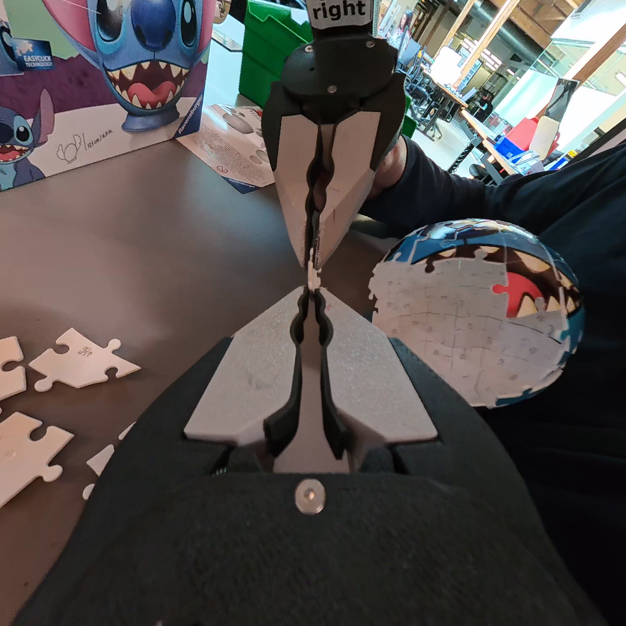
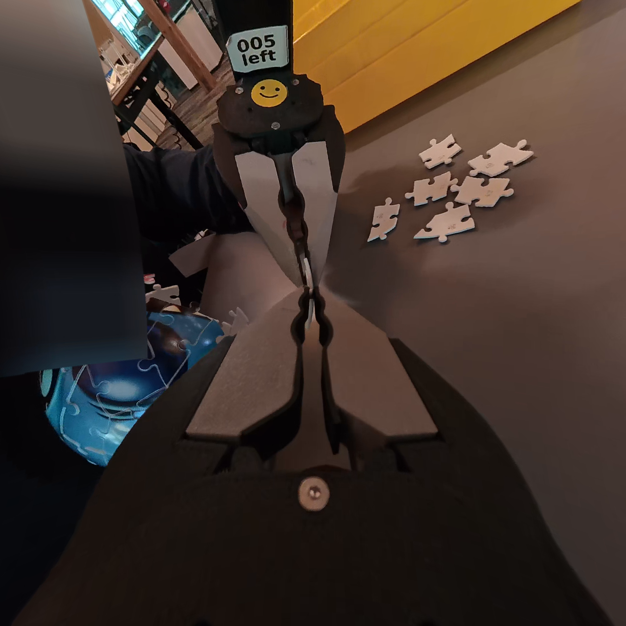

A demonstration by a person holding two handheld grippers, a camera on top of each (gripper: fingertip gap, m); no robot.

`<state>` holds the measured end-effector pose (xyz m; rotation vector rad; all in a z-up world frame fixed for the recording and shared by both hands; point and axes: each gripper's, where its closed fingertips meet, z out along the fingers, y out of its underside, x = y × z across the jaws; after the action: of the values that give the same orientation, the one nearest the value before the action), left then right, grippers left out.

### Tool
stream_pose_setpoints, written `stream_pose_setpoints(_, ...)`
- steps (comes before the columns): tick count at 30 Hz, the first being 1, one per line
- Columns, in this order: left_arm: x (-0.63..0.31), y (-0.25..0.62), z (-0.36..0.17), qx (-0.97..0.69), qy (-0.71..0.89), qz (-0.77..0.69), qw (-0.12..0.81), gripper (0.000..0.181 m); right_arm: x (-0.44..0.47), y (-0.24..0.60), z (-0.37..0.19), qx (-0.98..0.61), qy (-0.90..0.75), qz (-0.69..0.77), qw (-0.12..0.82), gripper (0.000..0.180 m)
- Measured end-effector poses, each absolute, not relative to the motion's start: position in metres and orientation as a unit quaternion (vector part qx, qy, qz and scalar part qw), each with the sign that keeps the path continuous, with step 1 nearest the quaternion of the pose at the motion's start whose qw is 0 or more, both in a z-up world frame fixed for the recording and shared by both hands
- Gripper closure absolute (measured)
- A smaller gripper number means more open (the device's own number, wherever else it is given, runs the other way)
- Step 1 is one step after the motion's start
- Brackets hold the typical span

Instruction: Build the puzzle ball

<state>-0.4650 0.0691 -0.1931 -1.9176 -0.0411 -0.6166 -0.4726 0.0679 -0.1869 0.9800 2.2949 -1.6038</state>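
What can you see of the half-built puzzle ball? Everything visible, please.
The puzzle ball is a partly assembled sphere of curved, interlocked, glossy pieces. Its open side shows the pale grey insides of the pieces; the printed outside is blue, with a toothy mouth and red tongue. It sits off the table edge against the person's dark clothing. Neither gripper touches it. The right wrist view shows its blue outside.

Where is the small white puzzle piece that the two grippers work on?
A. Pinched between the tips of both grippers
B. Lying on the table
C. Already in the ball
A: the white puzzle piece is held edge-on where the left gripper and right gripper meet, above the table.
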Motion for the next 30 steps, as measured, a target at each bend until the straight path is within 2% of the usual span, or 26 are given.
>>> stream_pose_setpoints(14, -0.455, 0.069, -0.198, -0.812, -0.008, -0.277, 0.514, 0.179, -0.464, 0.067, -0.192, 0.323, 0.772, -0.533, 0.120, 0.180)
stream_pose_setpoints(18, -0.458, 0.065, -0.198, -0.818, 0.008, -0.264, 0.511, 0.167, -0.454, 0.069, -0.195, 0.312, 0.788, -0.514, 0.131, 0.180)
stream_pose_setpoints(21, -0.474, 0.061, -0.195, -0.818, -0.013, -0.246, 0.520, 0.158, -0.445, 0.069, -0.197, 0.301, 0.791, -0.506, 0.164, 0.180)
stream_pose_setpoints(25, -0.489, 0.060, -0.190, -0.811, -0.047, -0.239, 0.532, 0.160, -0.434, 0.059, -0.204, 0.288, 0.797, -0.488, 0.209, 0.180)
stream_pose_setpoints(30, -0.485, 0.059, -0.202, -0.833, -0.038, -0.225, 0.505, 0.161, -0.417, 0.051, -0.216, 0.262, 0.818, -0.454, 0.238, 0.180)
